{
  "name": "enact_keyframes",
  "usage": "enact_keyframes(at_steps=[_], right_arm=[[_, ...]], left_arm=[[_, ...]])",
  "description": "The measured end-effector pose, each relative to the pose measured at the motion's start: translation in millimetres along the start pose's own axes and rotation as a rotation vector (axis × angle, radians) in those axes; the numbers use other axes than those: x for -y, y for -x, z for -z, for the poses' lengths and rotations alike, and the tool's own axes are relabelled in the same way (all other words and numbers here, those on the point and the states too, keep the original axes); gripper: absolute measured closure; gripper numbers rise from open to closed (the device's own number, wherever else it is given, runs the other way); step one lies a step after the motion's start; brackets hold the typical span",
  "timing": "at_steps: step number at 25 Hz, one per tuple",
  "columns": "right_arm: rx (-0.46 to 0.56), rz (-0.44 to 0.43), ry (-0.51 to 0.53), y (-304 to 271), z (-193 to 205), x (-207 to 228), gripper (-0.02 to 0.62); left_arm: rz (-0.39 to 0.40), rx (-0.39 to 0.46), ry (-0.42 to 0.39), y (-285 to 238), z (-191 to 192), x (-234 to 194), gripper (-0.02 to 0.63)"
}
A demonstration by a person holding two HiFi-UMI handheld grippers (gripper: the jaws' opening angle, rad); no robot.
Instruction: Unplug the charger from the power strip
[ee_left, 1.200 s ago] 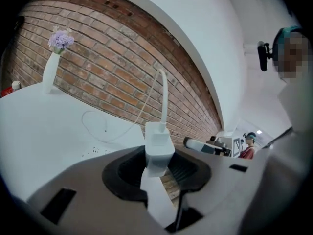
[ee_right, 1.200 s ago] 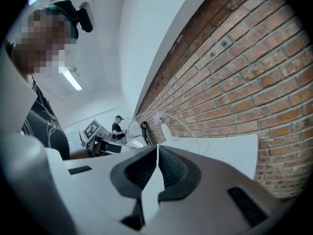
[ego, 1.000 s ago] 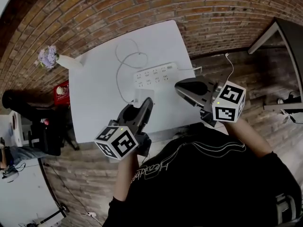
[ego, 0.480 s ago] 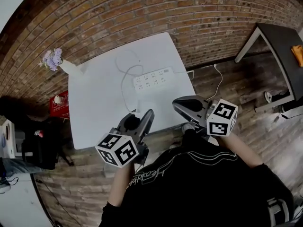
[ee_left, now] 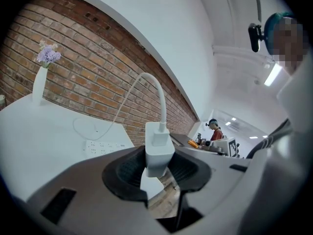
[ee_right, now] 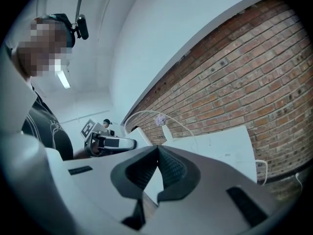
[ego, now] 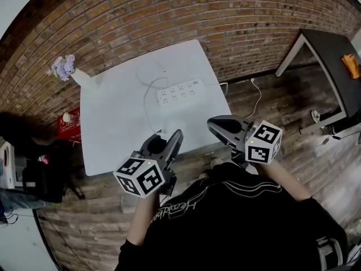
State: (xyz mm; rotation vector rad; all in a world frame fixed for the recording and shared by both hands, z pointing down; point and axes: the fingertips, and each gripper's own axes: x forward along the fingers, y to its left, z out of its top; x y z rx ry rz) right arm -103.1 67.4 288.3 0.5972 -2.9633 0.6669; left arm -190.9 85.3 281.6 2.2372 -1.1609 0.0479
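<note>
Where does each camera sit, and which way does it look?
Head view: on the person's head, looking down at the table; left tool, right tool, forearms show.
Left gripper view: on the left tool, along jaws shut on the charger, toward the wall.
Right gripper view: on the right tool, along shut, empty jaws, toward the table.
Shared: head and left gripper views show the power strip.

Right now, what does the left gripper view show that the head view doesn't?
Only the left gripper view: the white block charger clamped in the jaws of the left gripper. Only the head view: the person's black top and a red object on the floor. Both: the white rectangular power strip and the white vase of purple flowers.
</note>
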Motion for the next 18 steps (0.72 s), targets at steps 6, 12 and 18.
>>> enact_keyframes(at_steps=[6, 12, 18], right_arm=[[0.011, -0.009, -0.017, 3.7, 3.0, -0.1, 0.598], [0.01, -0.019, -0.025, 2.6, 6.1, 6.5, 0.598], [0.014, -0.028, -0.033, 2.1, 3.6, 7.1, 0.598]], left_arm=[[-0.007, -0.012, -0.008, -2.3, 3.7, 3.4, 0.469], [-0.03, -0.026, 0.003, -7.9, 7.9, -0.4, 0.469], [-0.042, -0.034, 0.002, -5.5, 7.7, 1.6, 0.469]])
